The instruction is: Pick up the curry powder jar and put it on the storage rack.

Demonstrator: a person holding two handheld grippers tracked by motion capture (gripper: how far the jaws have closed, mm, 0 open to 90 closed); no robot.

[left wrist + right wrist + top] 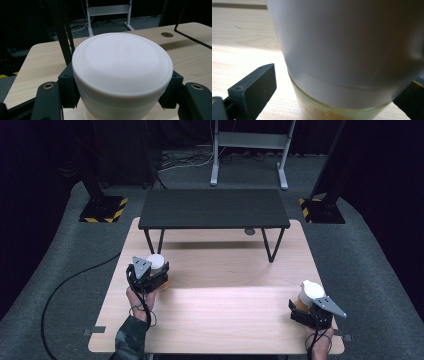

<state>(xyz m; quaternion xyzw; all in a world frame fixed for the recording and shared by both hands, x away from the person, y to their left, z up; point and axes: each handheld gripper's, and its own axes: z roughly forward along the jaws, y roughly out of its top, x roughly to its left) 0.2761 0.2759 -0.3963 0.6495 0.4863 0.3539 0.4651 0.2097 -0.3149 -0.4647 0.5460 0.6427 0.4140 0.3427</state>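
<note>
I hold one jar in each gripper. My left gripper (156, 271) stands on the left side of the wooden table (225, 320), in front of the leg of the small black shelf (214, 208). Its jaws are closed on the left jar (122, 72), one pad at each side, just under the rim of the white lid (120, 56). The jar stands upright, its long axis vertical, and I look down on the flat top of the lid.

My right gripper (305, 306) is at the near right corner of the table. The right jar (344, 62) sits between its jaws, also upright, with a white cap above and yellowish content in the glass below. The left jaw seems a little apart from the glass, and the right jaw is mostly hidden, so I cannot tell if this grip is closed.

The two jars are well apart, one on each side. I think the shelf is much nearer to my left hand, so this jar should travel first, lifted straight up.
</note>
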